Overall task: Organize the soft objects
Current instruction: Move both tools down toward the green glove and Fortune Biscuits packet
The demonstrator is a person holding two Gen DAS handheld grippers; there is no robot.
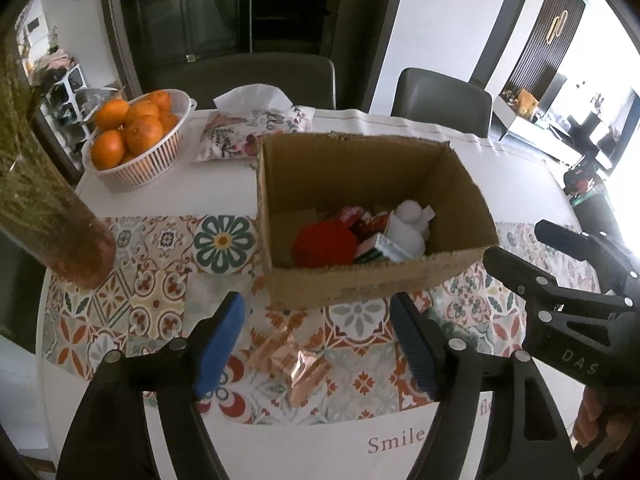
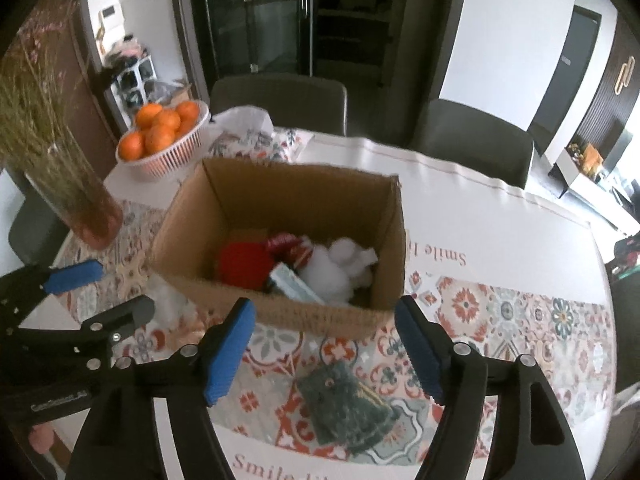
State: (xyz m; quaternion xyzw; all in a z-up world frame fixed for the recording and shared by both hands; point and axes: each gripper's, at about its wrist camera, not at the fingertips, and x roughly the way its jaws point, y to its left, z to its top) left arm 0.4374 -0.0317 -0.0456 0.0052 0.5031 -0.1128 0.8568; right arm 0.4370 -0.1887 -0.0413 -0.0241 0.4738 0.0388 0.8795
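Note:
An open cardboard box [image 1: 360, 284] [image 2: 280, 312] stands on the patterned tablecloth. Inside lie a red knitted item [image 1: 324, 244] [image 2: 242, 264], a white plush toy [image 1: 408, 228] [image 2: 340, 268], red packets [image 1: 356, 216] and a small green-white pack [image 1: 384, 250] [image 2: 296, 286]. My left gripper [image 1: 320, 344] is open and empty over a shiny copper-coloured pouch [image 1: 292, 364] in front of the box. My right gripper [image 2: 324, 348] is open and empty above a dark green felt pouch [image 2: 348, 408]. A clear crumpled bag [image 2: 168, 300] lies left of the box.
A basket of oranges [image 1: 132, 140] [image 2: 164, 136], a floral tissue pouch [image 1: 248, 132] and a tall vase of dried stems [image 1: 48, 208] [image 2: 76, 200] stand at the left. Grey chairs [image 1: 440, 100] line the table's far side. The right gripper shows in the left wrist view [image 1: 560, 280].

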